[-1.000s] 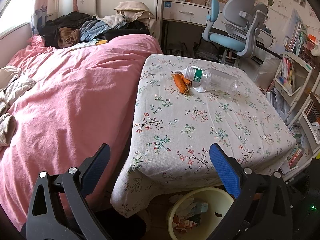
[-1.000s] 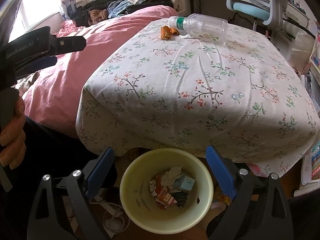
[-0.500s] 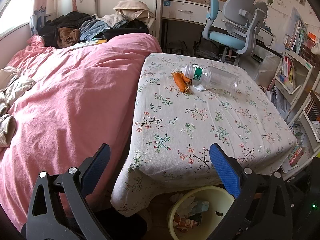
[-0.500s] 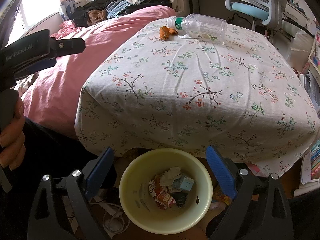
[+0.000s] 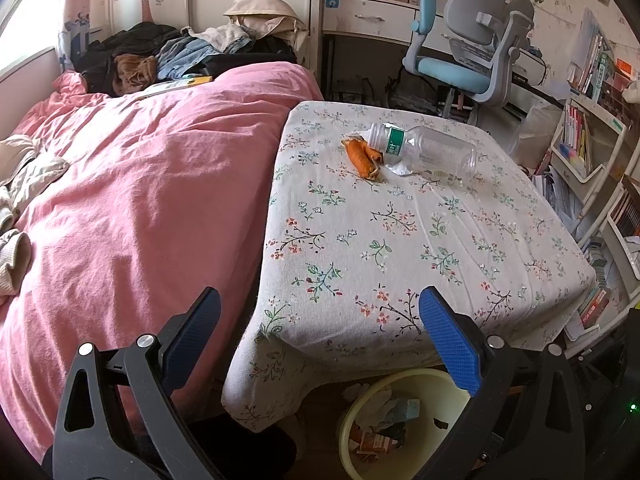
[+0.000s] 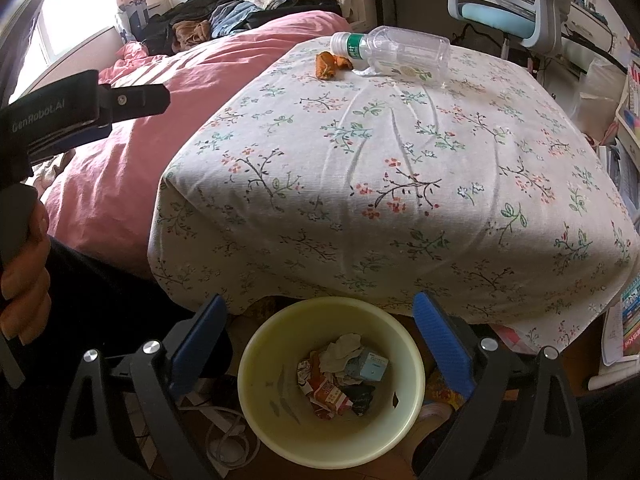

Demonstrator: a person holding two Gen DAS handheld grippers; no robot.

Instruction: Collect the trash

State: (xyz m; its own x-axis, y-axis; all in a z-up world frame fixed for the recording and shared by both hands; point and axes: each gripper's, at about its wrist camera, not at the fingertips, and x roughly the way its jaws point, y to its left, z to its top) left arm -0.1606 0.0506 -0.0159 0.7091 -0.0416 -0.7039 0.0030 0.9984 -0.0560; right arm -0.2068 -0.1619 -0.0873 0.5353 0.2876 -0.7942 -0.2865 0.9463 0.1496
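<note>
An empty clear plastic bottle [image 5: 428, 151] [image 6: 394, 50] with a green label lies on its side at the far part of the flower-cloth table [image 5: 400, 240] [image 6: 400, 168]. An orange wrapper [image 5: 360, 158] [image 6: 327, 65] lies beside its neck, with a small white scrap under the bottle. A pale yellow bin [image 6: 276, 400] [image 5: 420, 384] holding crumpled trash stands on the floor at the table's near edge. My left gripper [image 5: 320, 320] hangs open near the table's front corner, holding nothing. My right gripper [image 6: 320, 328] is open over the bin, also holding nothing.
A bed with a pink cover [image 5: 140, 184] runs along the table's left side, clothes piled at its head. A blue-grey desk chair [image 5: 468, 48] and desk stand behind. Bookshelves [image 5: 592, 148] crowd the right. A white cable [image 6: 228, 436] lies on the floor by the bin.
Both grippers have drifted slightly, so the table sits a little lower in both views. Nothing was picked up or let go.
</note>
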